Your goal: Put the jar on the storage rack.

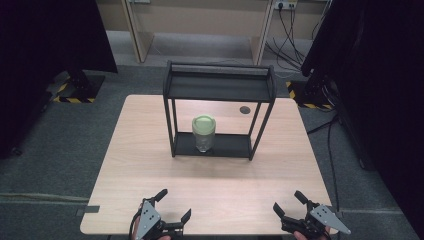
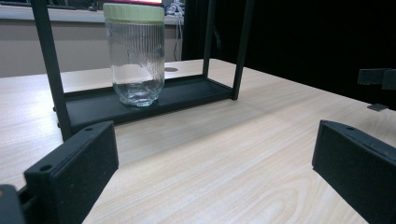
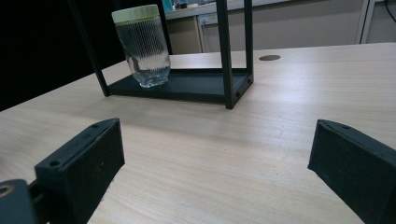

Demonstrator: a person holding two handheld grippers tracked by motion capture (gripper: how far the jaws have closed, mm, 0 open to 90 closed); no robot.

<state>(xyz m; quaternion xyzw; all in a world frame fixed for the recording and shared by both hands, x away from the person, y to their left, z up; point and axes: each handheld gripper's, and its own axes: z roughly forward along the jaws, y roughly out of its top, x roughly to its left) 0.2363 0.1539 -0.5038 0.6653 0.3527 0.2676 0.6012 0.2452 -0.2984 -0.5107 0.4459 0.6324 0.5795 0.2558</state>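
The jar stands upright on the bottom shelf of the black rack, its long axis running straight up and its pale green lid on top, closed over the mouth. It sits a little left of the shelf's middle as you look from your side, between the rack's front and back posts, touching none of them. In the left gripper view the jar shows ribbed clear glass, and as far as you can see through the glass there is nothing inside it; the same clear walls show in the right gripper view, where the jar looks tilted because the camera is tilted. The rack's upper shelf carries nothing that you can see from above.

The rack stands near the middle of the table, toward its far edge, with a small dark round cap set in the tabletop just behind it.

Your left gripper hovers at the near edge of the table, jaws spread wide and holding nothing. Your right gripper is at the near edge too, well apart from the left one, jaws likewise spread and bare. Both are well apart from the jar, with bare wood between.
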